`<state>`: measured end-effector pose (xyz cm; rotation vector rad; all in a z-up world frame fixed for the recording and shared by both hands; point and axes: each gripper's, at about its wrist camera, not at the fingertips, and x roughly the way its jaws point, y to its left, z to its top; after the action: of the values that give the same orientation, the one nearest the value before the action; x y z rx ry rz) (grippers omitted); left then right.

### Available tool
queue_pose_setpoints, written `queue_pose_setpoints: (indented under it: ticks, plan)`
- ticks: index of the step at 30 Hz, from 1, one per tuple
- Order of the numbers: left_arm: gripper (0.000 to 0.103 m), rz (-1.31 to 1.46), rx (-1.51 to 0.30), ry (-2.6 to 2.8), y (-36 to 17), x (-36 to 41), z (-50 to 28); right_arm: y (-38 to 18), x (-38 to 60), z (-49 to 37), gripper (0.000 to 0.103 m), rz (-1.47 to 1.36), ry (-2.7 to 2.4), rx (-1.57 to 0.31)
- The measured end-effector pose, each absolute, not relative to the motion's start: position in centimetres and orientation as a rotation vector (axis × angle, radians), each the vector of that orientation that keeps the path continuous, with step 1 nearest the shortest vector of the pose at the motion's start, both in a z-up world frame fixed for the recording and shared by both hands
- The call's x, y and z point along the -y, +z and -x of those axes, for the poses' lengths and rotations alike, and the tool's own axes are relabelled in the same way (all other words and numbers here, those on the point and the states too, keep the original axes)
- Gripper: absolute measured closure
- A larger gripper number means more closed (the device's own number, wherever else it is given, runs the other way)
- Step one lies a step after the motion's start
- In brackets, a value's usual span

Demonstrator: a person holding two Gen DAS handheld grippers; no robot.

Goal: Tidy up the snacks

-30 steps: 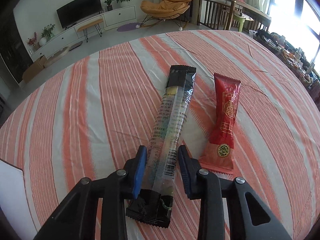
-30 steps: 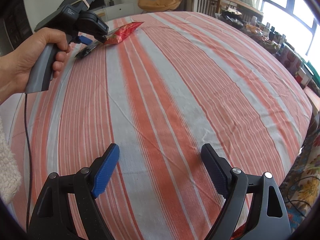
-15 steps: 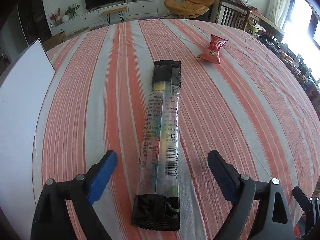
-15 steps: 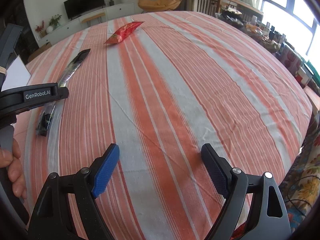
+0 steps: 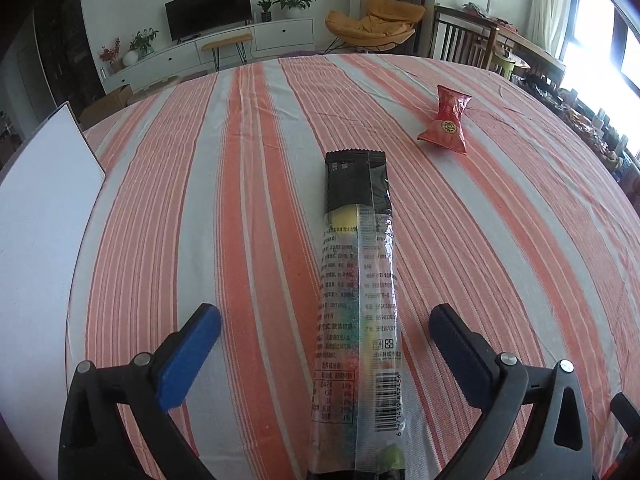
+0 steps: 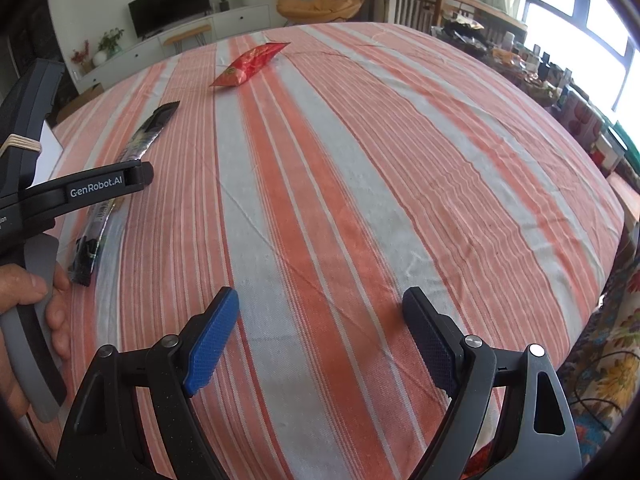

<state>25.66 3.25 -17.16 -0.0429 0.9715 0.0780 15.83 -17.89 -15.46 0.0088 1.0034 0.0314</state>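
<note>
two snacks lie on the striped tablecloth (image 5: 248,208), and both grippers hang over it with nothing between their pads. in the left wrist view, the left gripper (image 5: 325,330) fills the bottom of the frame with its jaws spread wide, the blue pad at lower left and the dark pad at lower right. the long clear-and-black snack stick (image 5: 356,300) runs lengthwise up through the gap between them, touching neither pad, its near end cut off by the bottom edge and its black far end near the centre of the frame. further up and to the right sits the red snack packet (image 5: 445,122), well apart from the stick. a white board (image 5: 40,248) occupies the left edge. in the right wrist view, the right gripper (image 6: 320,320) sits at the bottom with its jaws likewise spread over bare cloth. at the left edge a hand (image 6: 28,312) holds the left gripper's handle, and beyond it the stick slants toward the upper left, with the red packet beyond that near the top centre. past the table, a television (image 5: 209,9) and an orange chair (image 5: 374,20) stand at the top of the frame.
</note>
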Motion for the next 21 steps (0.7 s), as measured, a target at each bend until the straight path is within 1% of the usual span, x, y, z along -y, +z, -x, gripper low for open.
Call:
queue_pose_setpoints:
  ticks: [8,21]
  plan:
    - [0.0,0.084,-0.973,0.145,-17.1,-4.2,-25.6,-15.5,17.9,-15.8,0.016,-0.009,0.031,-1.003]
    - [0.0,0.063,-0.961,0.113,-17.3,-4.3,-25.6,-15.4,18.0,-15.9,0.016,-0.009,0.029,-1.003]
